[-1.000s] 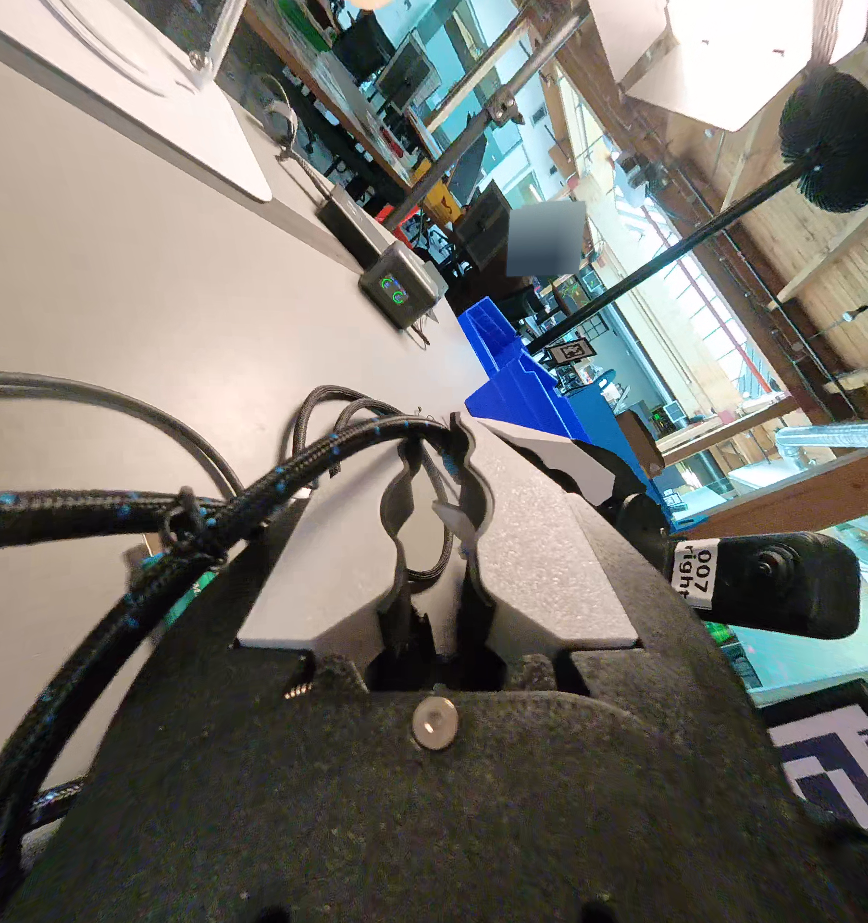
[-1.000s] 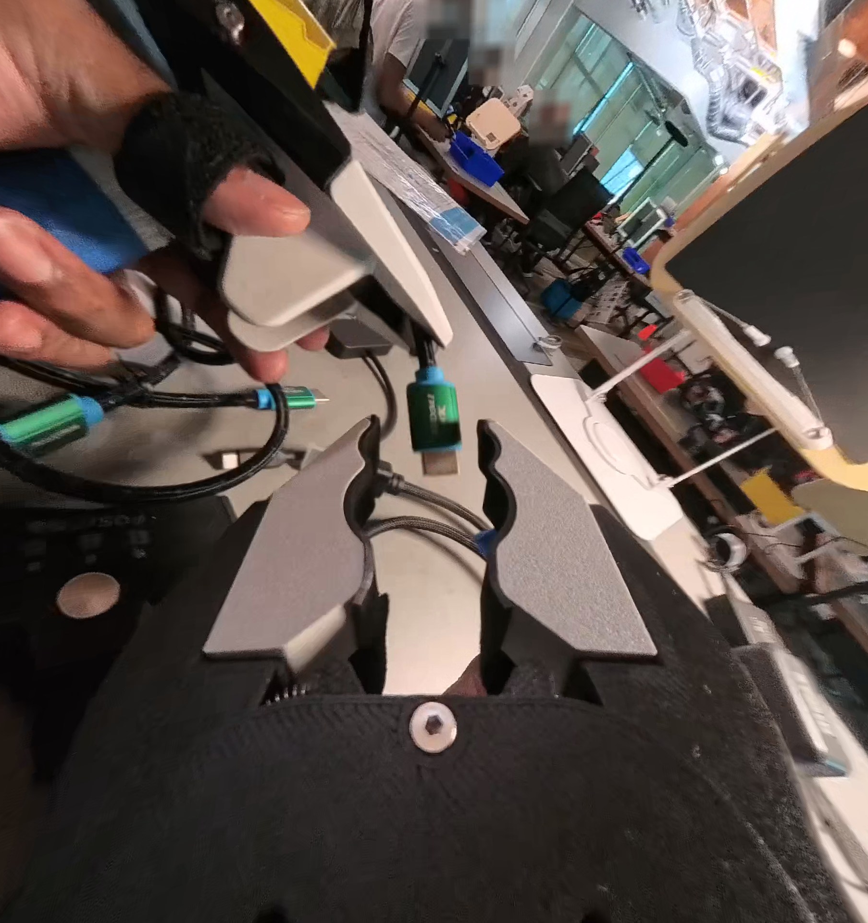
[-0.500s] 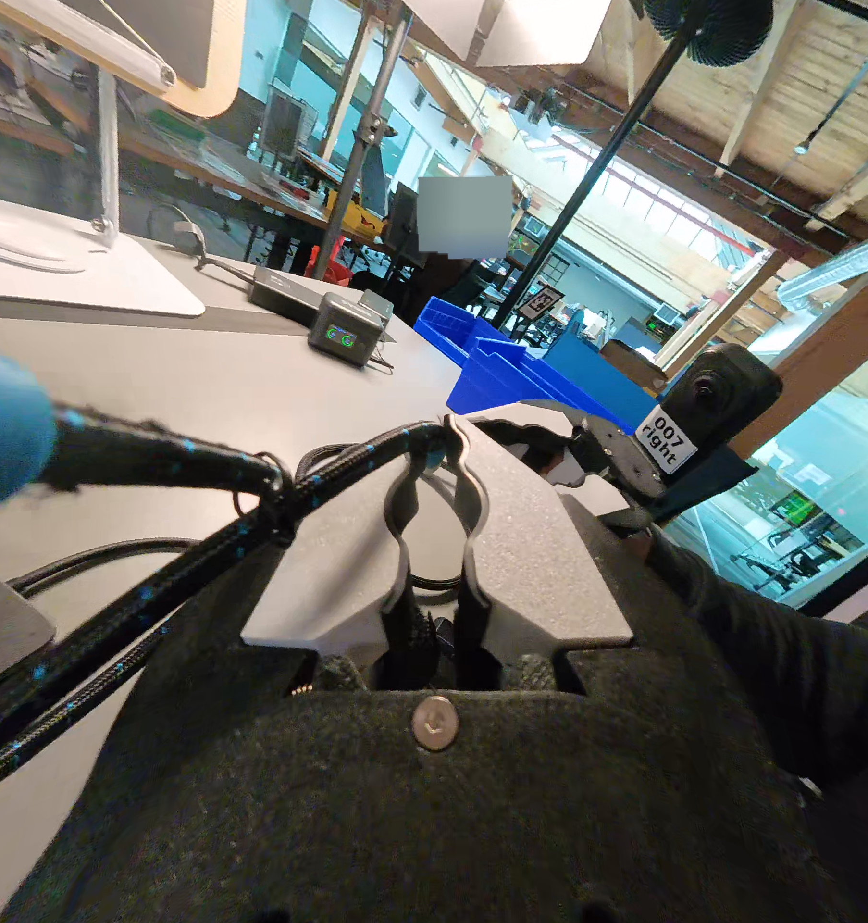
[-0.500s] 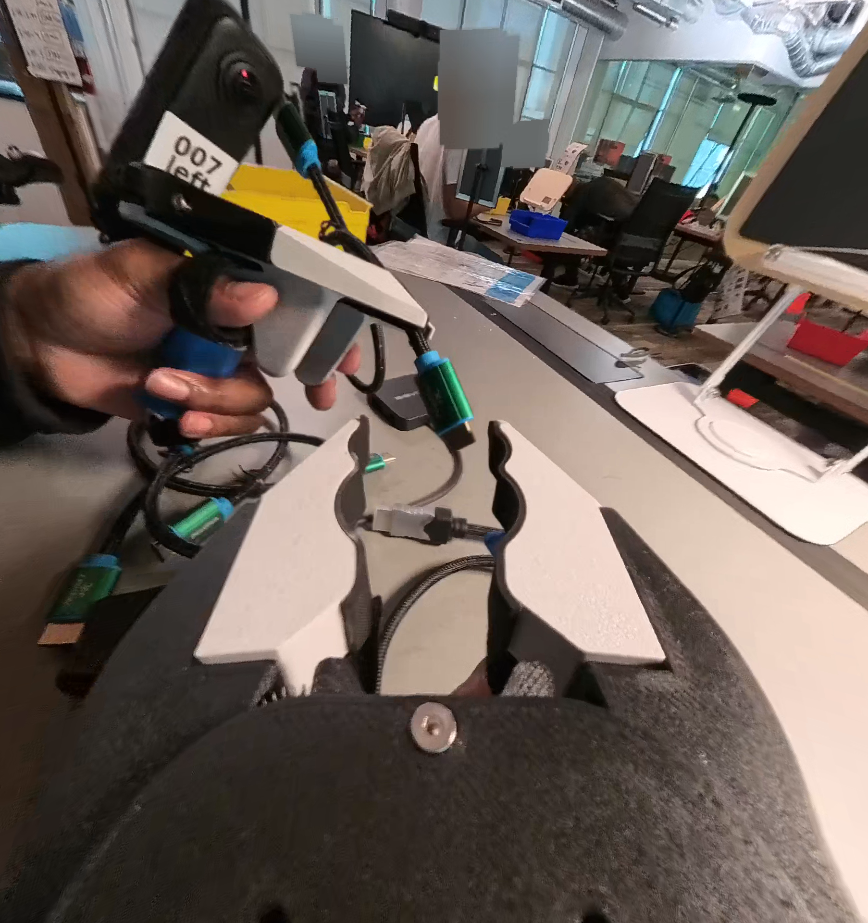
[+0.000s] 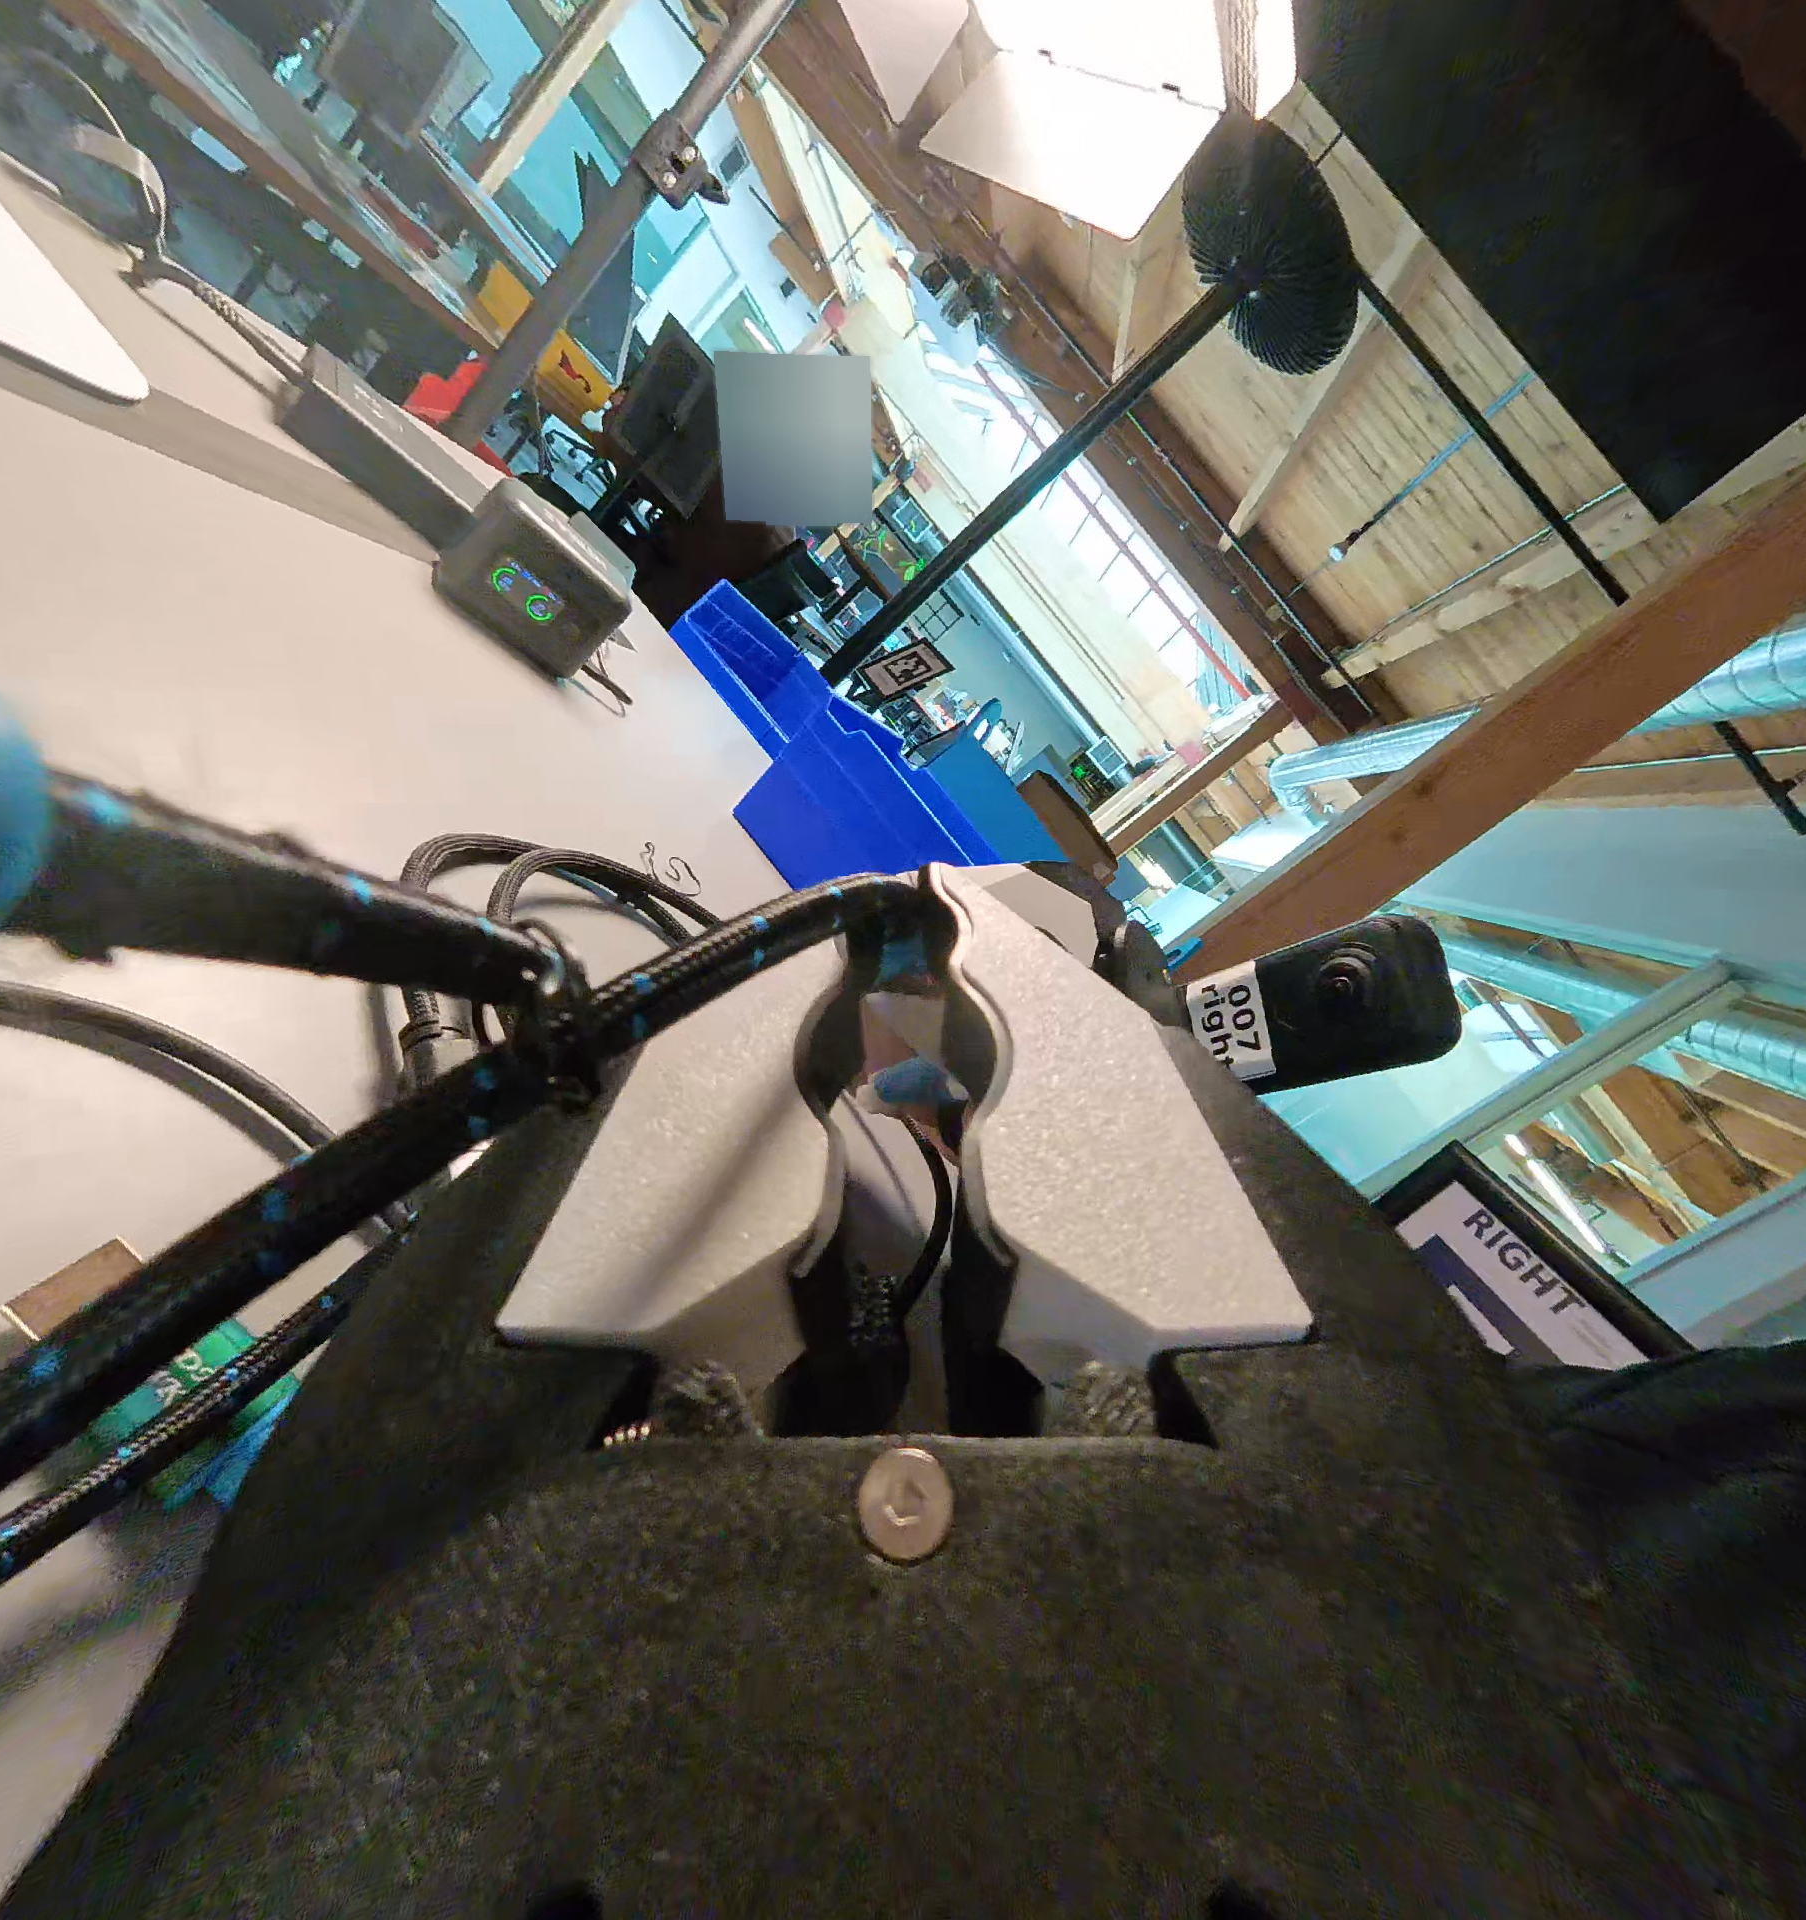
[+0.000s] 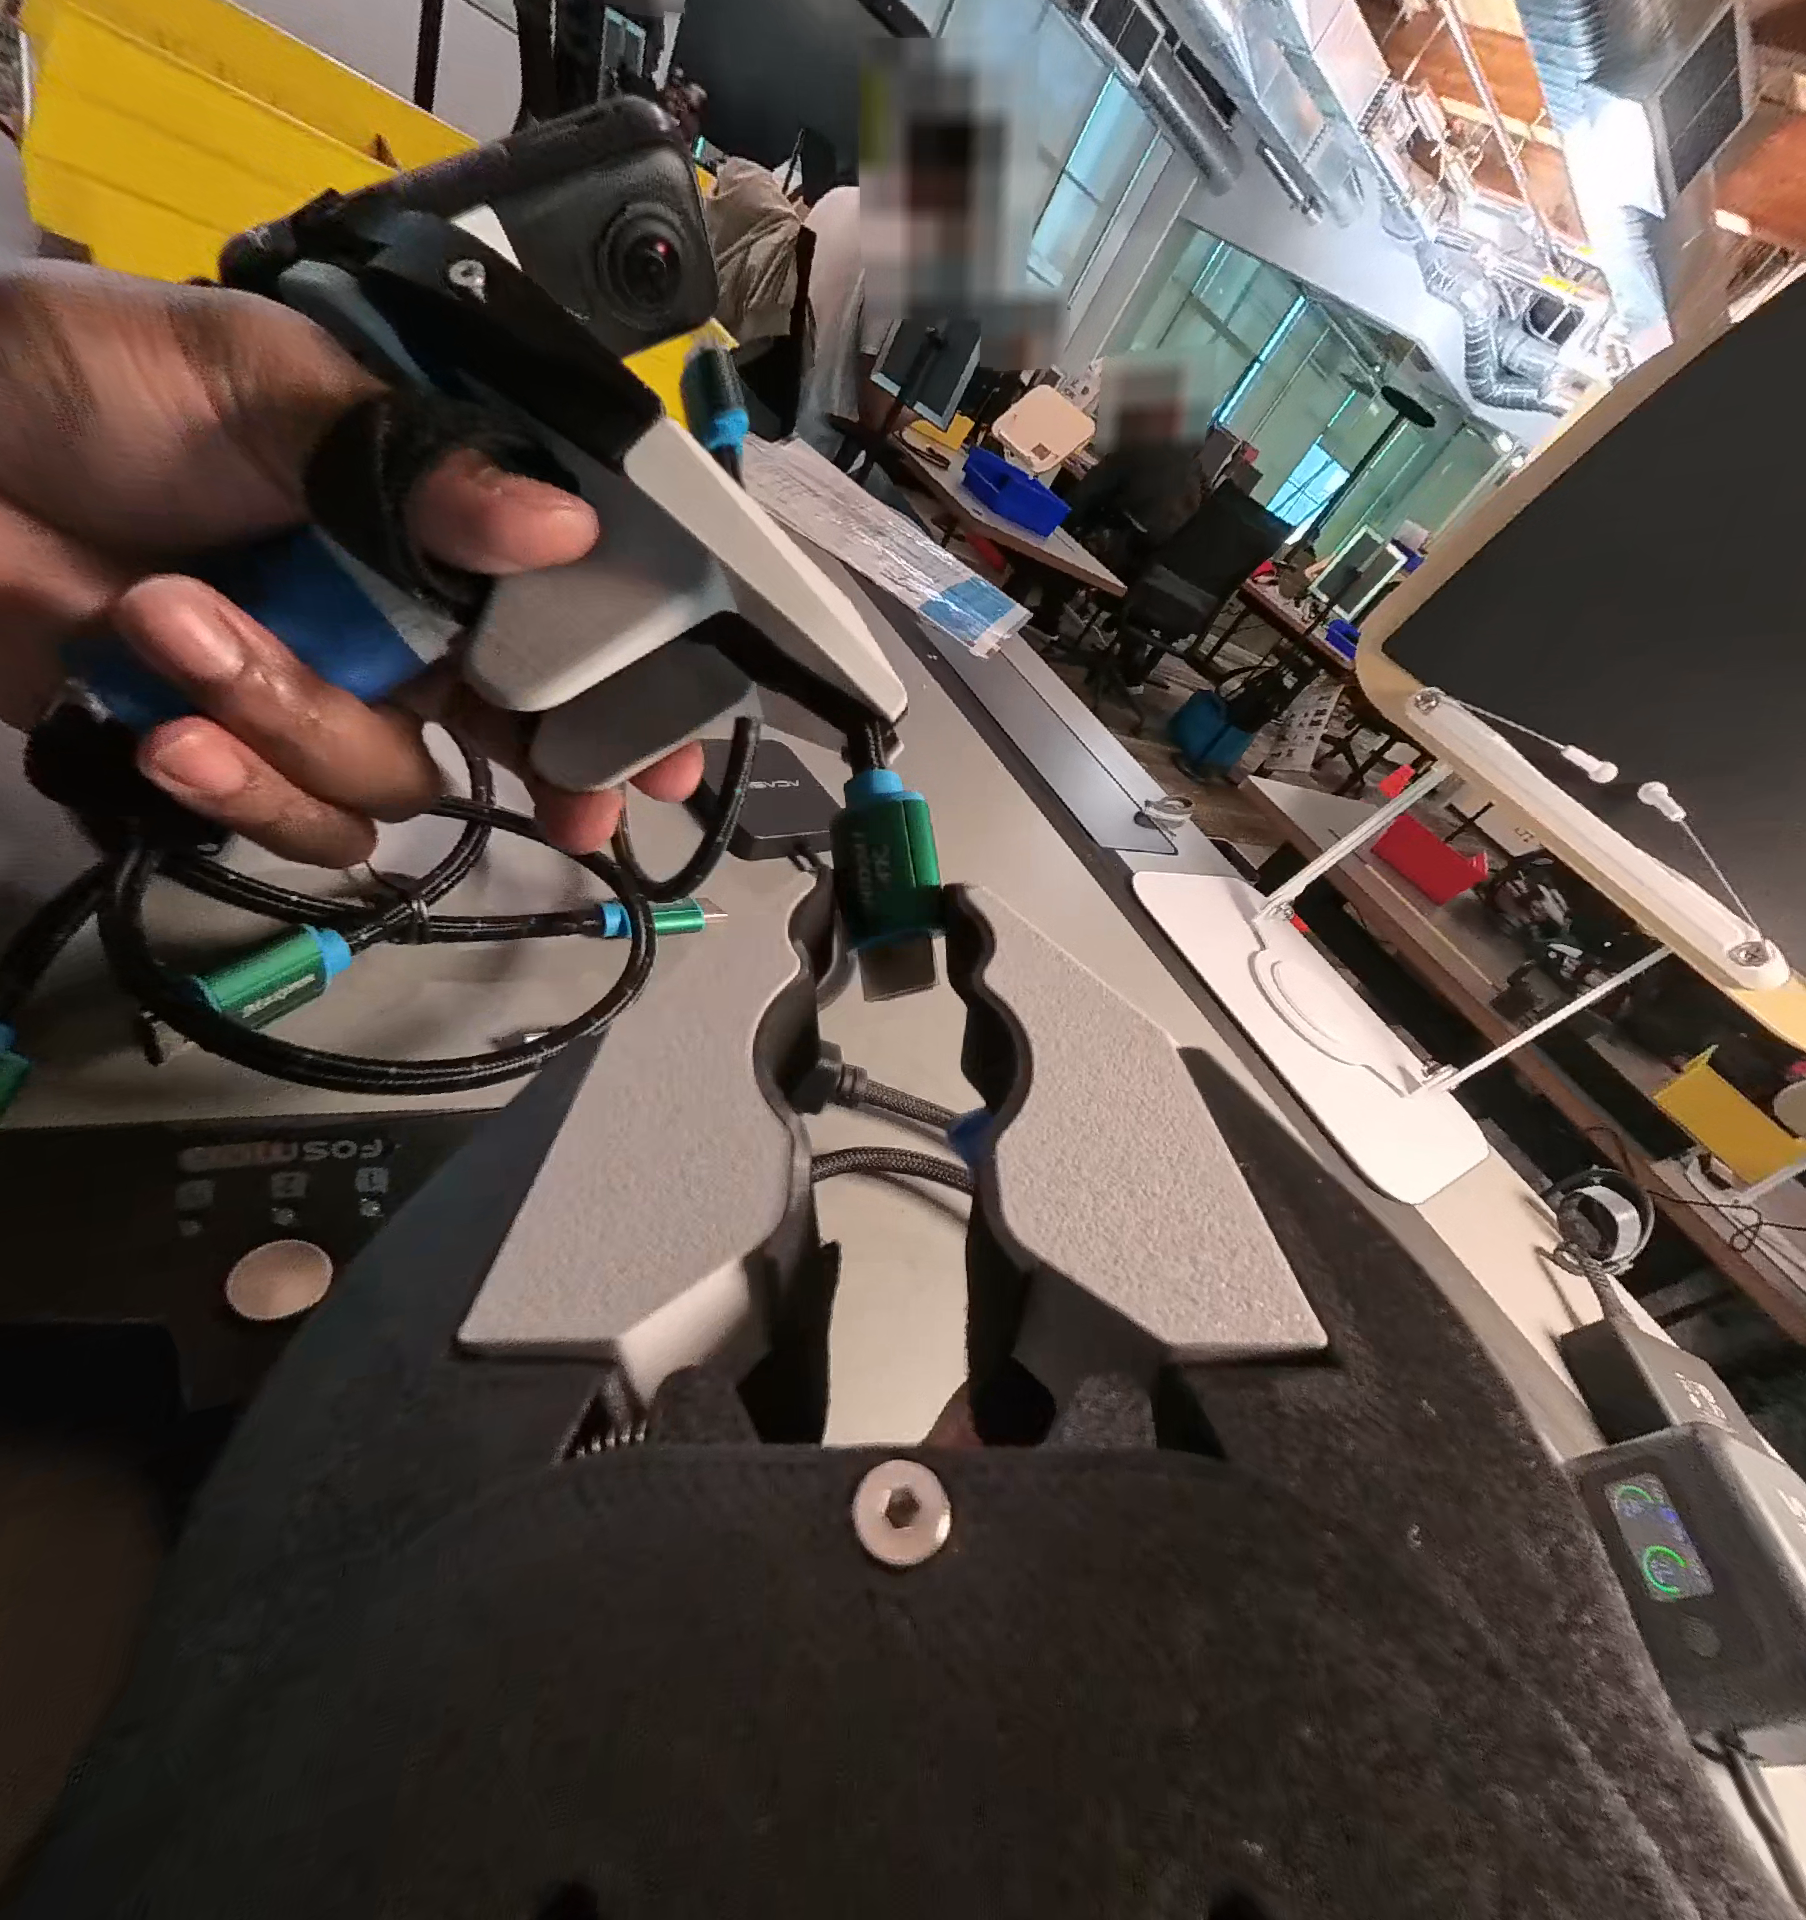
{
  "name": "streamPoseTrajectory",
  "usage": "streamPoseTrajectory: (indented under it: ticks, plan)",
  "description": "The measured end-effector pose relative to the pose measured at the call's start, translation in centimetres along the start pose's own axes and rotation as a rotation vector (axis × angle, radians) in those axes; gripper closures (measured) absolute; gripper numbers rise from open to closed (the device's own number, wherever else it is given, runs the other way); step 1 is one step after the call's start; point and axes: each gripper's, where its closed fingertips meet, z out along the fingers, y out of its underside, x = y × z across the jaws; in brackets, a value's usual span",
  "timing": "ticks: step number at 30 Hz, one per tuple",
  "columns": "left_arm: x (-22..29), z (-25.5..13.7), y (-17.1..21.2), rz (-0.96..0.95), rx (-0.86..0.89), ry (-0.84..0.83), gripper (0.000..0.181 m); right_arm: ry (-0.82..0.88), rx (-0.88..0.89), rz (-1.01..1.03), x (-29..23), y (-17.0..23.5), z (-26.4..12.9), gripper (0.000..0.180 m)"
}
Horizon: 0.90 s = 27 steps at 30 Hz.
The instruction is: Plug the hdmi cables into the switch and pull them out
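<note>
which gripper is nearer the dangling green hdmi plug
Left. The left gripper pinches the black braided cable just above the green metal HDMI plug. The right gripper is open, its fingertips flanking the plug's tip without closing.

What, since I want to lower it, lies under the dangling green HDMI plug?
Below the green plug, grey table and two black braided cables show. The right gripper, jaws open either side, covers the surrounding tabletop.
</note>
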Motion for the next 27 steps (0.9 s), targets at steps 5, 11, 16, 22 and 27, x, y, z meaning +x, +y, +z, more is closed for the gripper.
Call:
streamPoseTrajectory:
  ticks: [5, 11, 16, 22, 27]
  plan:
    - [0.4, 0.3, 0.7, -0.001, -0.050, 0.028, 0.163, -0.045, 0.019, 0.034, -0.4, -0.3, -0.1, 0.159]
    - [0.6, 0.9, 2.1, 0.029, -0.130, 0.027, 0.168, -0.112, 0.047, 0.089, -1.0, -0.6, -0.4, 0.159]
    - [0.7, 0.8, 2.4, 0.092, -0.143, 0.023, 0.170, -0.160, 0.067, 0.161, -1.1, -0.8, -0.6, 0.159]
    - [-0.8, 0.3, 1.5, 0.051, -0.087, -0.050, 0.168, -0.176, 0.132, 0.291, -0.3, -1.7, -1.2, 0.153]
    - [-3.3, -0.4, 1.5, 0.131, -0.129, -0.194, 0.169, -0.249, 0.076, 0.352, -0.5, -1.0, -1.6, 0.134]
